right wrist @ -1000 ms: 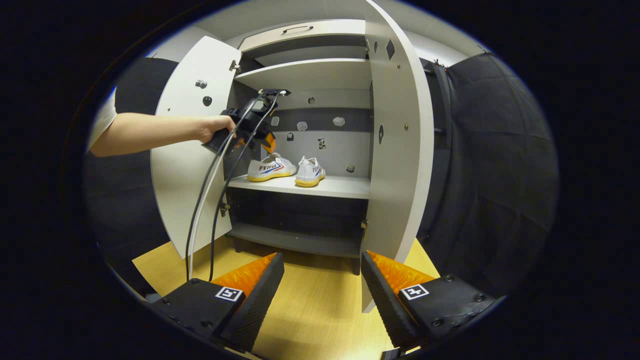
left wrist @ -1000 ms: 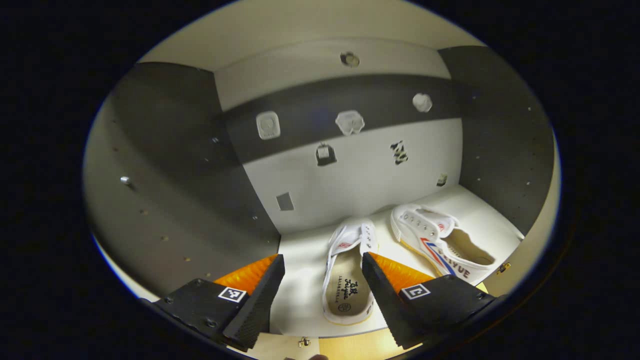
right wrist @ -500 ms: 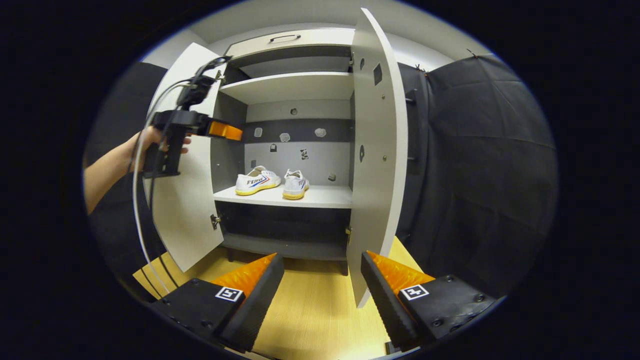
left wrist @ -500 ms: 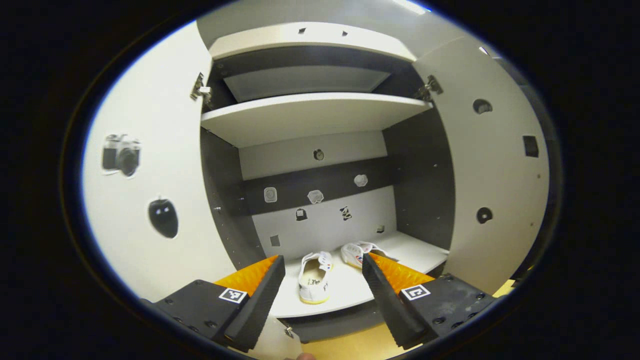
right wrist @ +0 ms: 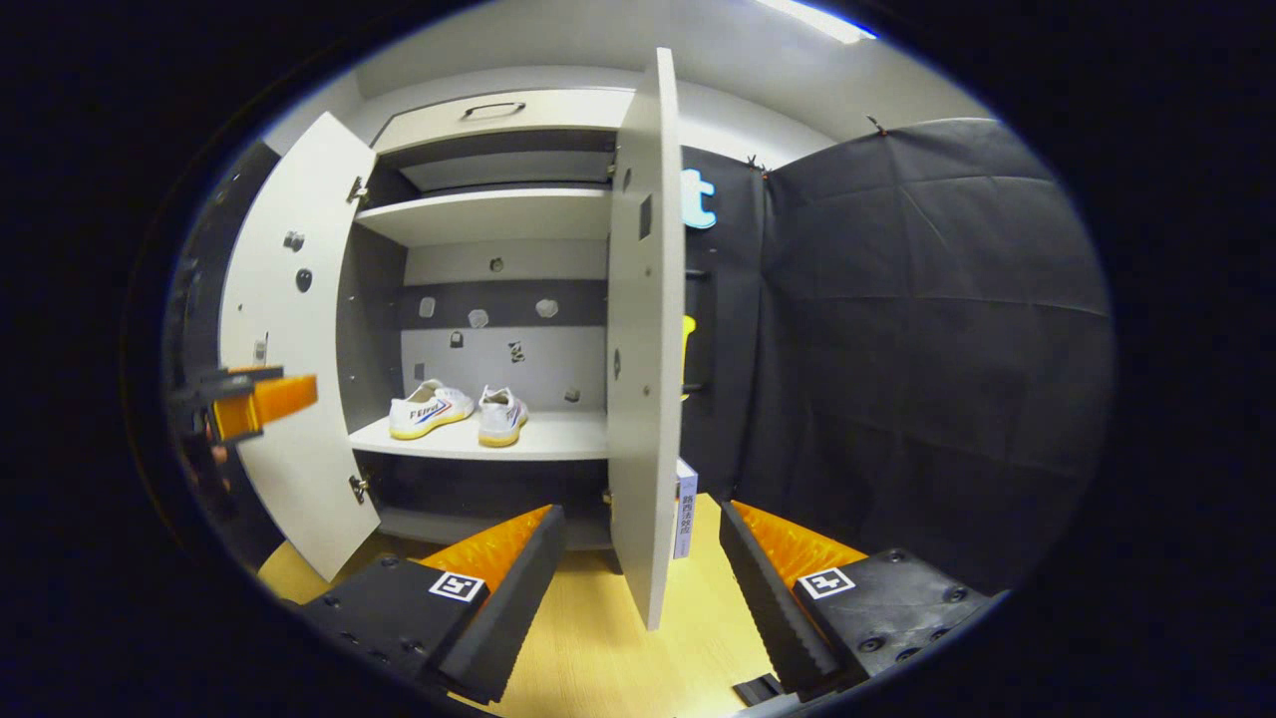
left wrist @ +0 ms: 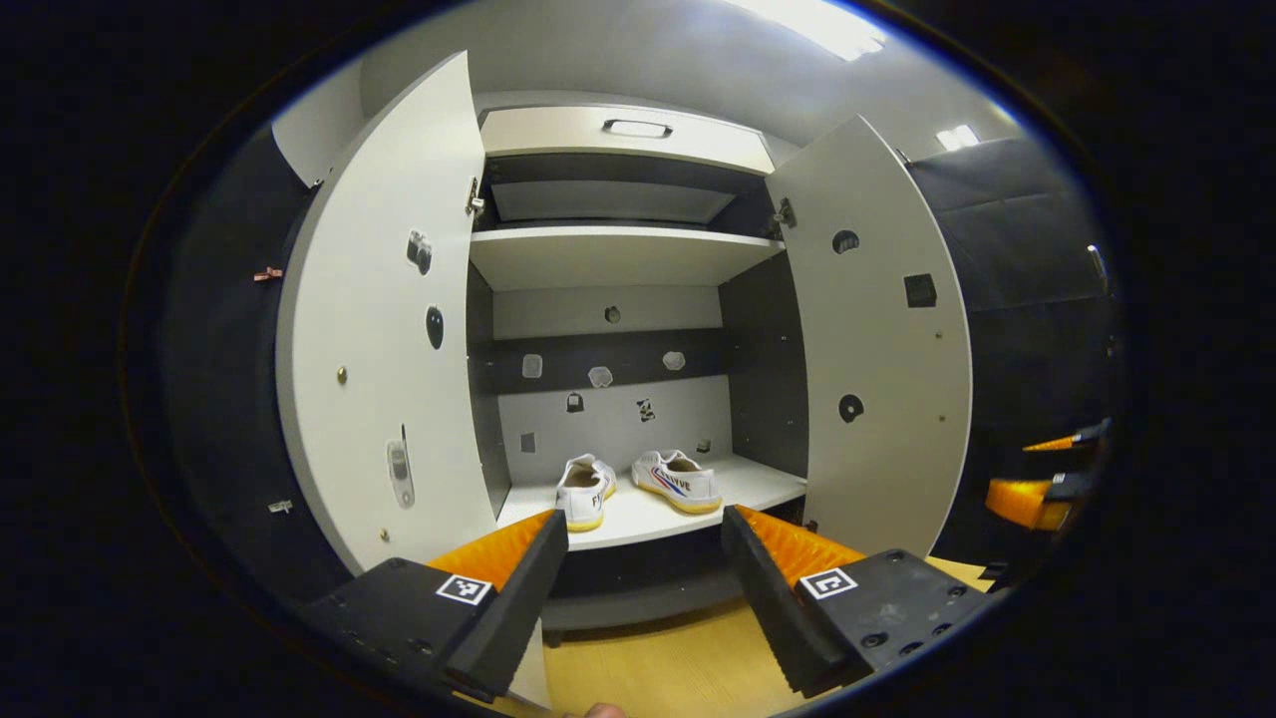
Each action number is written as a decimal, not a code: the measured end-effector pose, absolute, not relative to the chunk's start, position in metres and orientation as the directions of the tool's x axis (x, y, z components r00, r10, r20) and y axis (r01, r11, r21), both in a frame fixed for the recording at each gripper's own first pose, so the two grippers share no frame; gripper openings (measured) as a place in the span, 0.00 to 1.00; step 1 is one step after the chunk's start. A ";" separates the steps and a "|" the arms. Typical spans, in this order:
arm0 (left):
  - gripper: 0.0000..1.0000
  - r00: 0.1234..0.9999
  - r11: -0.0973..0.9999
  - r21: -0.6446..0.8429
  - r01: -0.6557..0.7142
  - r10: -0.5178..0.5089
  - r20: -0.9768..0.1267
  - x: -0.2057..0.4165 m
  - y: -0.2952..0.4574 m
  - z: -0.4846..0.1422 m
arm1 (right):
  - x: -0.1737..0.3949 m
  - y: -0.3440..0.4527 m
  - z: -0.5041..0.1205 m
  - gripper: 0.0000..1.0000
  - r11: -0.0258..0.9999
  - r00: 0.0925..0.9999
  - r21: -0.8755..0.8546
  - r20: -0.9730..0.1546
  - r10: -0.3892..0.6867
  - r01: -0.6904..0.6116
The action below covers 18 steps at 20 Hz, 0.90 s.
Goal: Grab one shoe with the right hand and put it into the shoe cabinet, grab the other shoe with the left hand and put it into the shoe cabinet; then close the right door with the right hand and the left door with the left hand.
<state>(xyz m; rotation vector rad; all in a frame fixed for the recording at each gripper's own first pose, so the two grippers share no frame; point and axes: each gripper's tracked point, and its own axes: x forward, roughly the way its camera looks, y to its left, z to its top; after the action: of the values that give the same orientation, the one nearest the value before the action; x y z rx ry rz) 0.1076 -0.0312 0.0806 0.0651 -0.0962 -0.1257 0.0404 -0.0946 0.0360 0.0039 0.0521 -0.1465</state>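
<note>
Two white shoes stand side by side on the middle shelf [left wrist: 688, 509] of the shoe cabinet: one [left wrist: 583, 493] heel-on, the other [left wrist: 681, 481] showing its red and blue stripe. In the right gripper view the striped shoe [right wrist: 430, 410] is left of the other shoe [right wrist: 501, 415]. Both doors are open: left door [left wrist: 384, 329], right door [left wrist: 882, 349]. My left gripper [left wrist: 643, 578] is open, back from the cabinet, holding nothing. My right gripper [right wrist: 643, 588] is open, with the right door's edge [right wrist: 643, 339] straight ahead between its fingers.
The cabinet stands on a wooden floor [right wrist: 598, 638]. An upper shelf [left wrist: 608, 254] and a top drawer with a handle [left wrist: 638, 128] sit above the shoes. Black cloth wall [right wrist: 917, 329] lies right of the cabinet. A small white box [right wrist: 685, 509] stands behind the right door.
My left gripper has pulled back out of the cabinet, leaving the shoe on the shelf; both doors now show around it. My right gripper has shifted right, facing the right door's edge.
</note>
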 end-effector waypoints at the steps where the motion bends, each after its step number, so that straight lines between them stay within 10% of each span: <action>1: 0.96 0.992 0.992 0.072 0.108 -0.112 0.064 0.103 -0.032 0.064 | 0.043 -0.106 0.044 0.98 0.988 0.987 0.004 -0.033 -0.154 0.154; 18: 0.97 0.980 0.988 -0.054 -0.146 0.137 -0.141 0.036 -0.090 -0.031 | 0.187 -0.221 0.116 0.98 1.000 0.998 -0.001 0.065 -0.009 0.009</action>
<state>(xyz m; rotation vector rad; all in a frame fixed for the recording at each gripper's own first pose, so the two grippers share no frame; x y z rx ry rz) 0.0359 -0.0896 -0.0309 -0.0638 0.1378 0.1421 0.1868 -0.2215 0.1159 -0.0014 -0.0646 -0.0086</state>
